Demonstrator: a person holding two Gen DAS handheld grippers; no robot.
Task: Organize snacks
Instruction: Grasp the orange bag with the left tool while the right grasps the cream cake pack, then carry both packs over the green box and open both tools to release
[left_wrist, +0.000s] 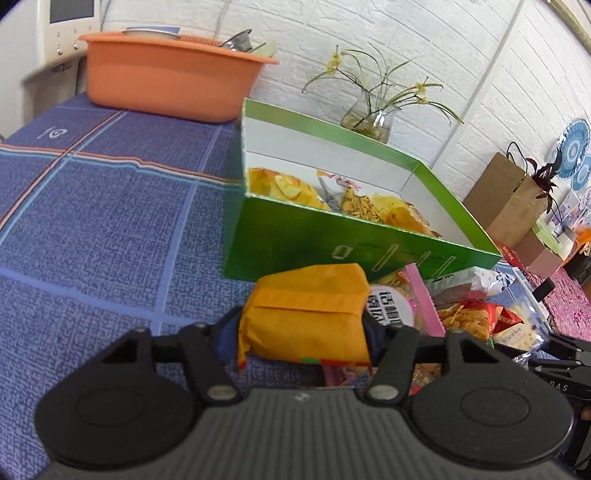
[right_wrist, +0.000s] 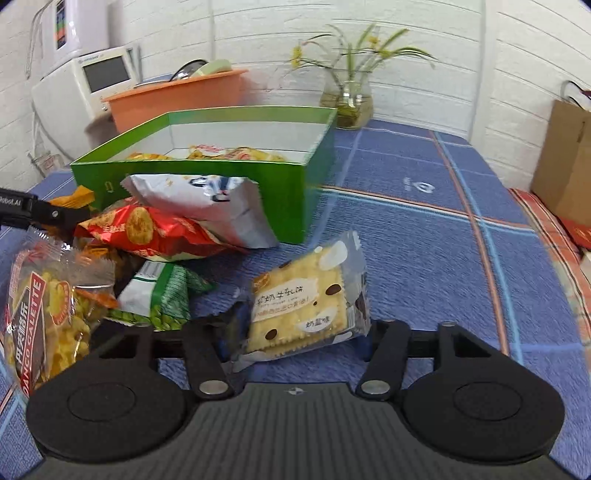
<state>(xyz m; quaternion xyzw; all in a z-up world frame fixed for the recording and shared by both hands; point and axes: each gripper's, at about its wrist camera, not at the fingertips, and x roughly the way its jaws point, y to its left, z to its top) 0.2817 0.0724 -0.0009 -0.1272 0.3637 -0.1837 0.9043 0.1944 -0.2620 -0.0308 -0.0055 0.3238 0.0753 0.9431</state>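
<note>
Green cardboard box (right_wrist: 207, 184), white inside. Blue woven tablecloth (left_wrist: 92, 221) with orange and light-blue plaid stripes. Orange plastic basin (left_wrist: 166, 85). Yellow-orange wrapped snack pack (left_wrist: 306, 314). Clear cracker packet (right_wrist: 306, 306), pale-yellow crackers, brown dots. Red crinkly snack bag (right_wrist: 147, 229).

Both views bright and evenly lit, daylight-like, with no hard shadows; only soft shade under the green box (left_wrist: 332, 240) and beneath the snack packets. Strong fisheye bending: wall courses and cloth stripes curve, and corners fall to black vignette. Left wrist view mostly sharp, softening toward the rim. Right wrist view shows motion smear on the flower vase (right_wrist: 347, 99) and the box's right corner. Mild glare on the silver packet (right_wrist: 207, 206) and on the cracker packet (right_wrist: 306, 306) wrapper. Wall near white, almost overexposed.
</note>
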